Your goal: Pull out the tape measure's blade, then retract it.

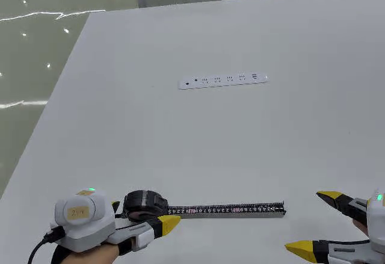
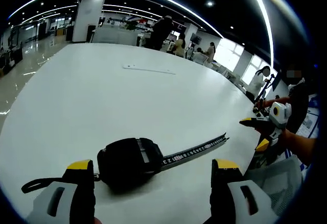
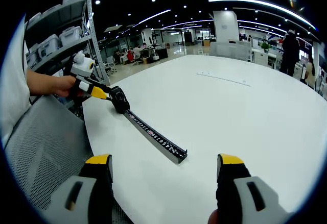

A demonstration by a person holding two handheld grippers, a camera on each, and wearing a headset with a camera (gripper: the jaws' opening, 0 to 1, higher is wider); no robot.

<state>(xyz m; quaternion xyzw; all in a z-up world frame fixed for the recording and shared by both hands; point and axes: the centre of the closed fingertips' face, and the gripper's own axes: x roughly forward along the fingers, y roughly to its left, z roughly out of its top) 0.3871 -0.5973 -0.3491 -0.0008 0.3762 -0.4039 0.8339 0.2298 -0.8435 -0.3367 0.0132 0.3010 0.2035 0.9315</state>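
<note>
Tape measure (image 1: 144, 204): worktop's near edge, blade (image 1: 231, 209) out flat
Left gripper (image 2: 153, 166): jaws apart around it, not clamping
Right gripper (image 1: 314, 222): jaws apart, beyond the blade tip
Risk: unheld, it could skid when the blade snaps back

- You work on a large white table (image 1: 240, 150) with a plain, flat top.
- A white power strip (image 1: 222, 80) lies flat near the middle of the table, its long side running across your view.
- The black tape measure (image 1: 144, 204) rests on the table close to its near edge, on your left.
- Its blade (image 1: 231, 209) lies extended along the tabletop toward your right, well apart from the power strip.
</note>
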